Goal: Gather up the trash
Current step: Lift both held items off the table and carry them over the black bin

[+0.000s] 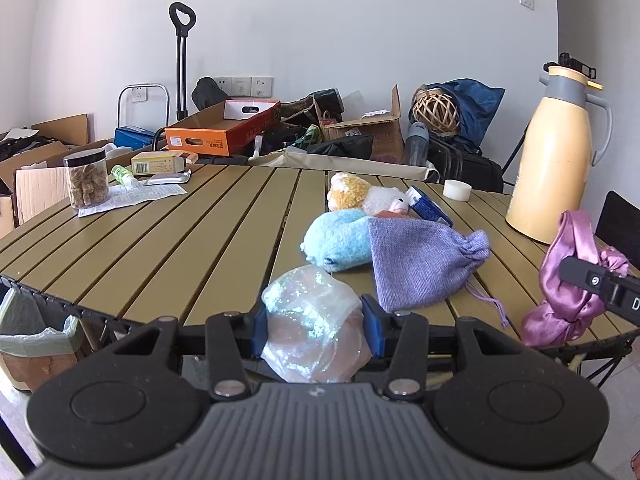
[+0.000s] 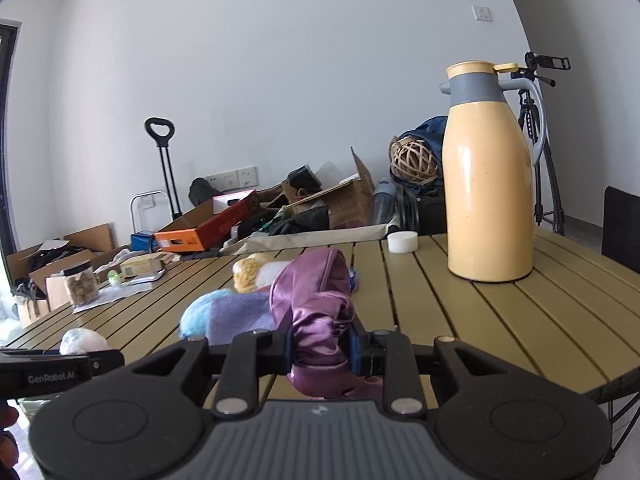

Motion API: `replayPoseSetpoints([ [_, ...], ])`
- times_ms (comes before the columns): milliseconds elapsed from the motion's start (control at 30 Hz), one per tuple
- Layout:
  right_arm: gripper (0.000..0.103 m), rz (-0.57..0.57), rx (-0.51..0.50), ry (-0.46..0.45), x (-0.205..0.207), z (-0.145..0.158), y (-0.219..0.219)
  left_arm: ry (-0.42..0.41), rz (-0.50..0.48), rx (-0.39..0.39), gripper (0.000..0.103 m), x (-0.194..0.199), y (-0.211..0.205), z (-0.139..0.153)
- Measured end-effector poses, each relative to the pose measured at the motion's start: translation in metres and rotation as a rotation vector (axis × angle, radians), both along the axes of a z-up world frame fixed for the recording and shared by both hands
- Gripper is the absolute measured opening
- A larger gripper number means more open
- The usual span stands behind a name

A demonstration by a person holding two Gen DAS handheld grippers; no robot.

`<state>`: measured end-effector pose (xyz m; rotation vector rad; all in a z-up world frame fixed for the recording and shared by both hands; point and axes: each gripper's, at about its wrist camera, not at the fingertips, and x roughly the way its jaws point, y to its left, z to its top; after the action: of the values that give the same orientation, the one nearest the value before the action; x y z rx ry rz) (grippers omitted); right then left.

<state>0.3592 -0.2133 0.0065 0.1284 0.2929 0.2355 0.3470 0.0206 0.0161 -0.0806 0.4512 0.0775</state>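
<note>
The left hand-held gripper (image 1: 315, 330) pinches a crumpled clear plastic bag (image 1: 314, 324) between its blue pads, holding it at the near edge of the slatted olive surface (image 1: 180, 240). The right hand-held gripper (image 2: 322, 350) is clamped on a bunched purple satin cloth (image 2: 316, 312), which bulges above and below its pads; in the left wrist view that cloth (image 1: 568, 276) hangs over the near right part of the surface. Beyond the bag lie a blue plush toy (image 1: 340, 242) and a lilac knitted drawstring pouch (image 1: 420, 264), touching each other, with a yellow-and-white plush toy (image 1: 364, 196) just behind them. A tall yellow thermos jug (image 1: 556, 160) stands upright on the right side, a small white cap (image 1: 457, 189) near it. On the far left are a clear jar with a black lid (image 1: 87, 178), a small box (image 1: 158, 164) and a printed paper sheet (image 1: 132, 198). A bin lined with a pale green bag (image 1: 36, 332) stands on the floor below the left edge.
</note>
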Motion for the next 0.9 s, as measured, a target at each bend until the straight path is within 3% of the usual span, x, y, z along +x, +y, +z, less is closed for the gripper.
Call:
replayPoseSetpoints([
  [400, 0.021, 0.063, -0.035, 0.034, -0.059, -0.013, 0.008, 0.049, -0.027, 0.024, 0.047, -0.052, 0.000, -0.017],
  [900, 0.017, 0.154, -0.059, 0.157, -0.100, -0.043, 0.023, 0.148, -0.022, 0.069, 0.047, -0.099, 0.004, -0.048],
])
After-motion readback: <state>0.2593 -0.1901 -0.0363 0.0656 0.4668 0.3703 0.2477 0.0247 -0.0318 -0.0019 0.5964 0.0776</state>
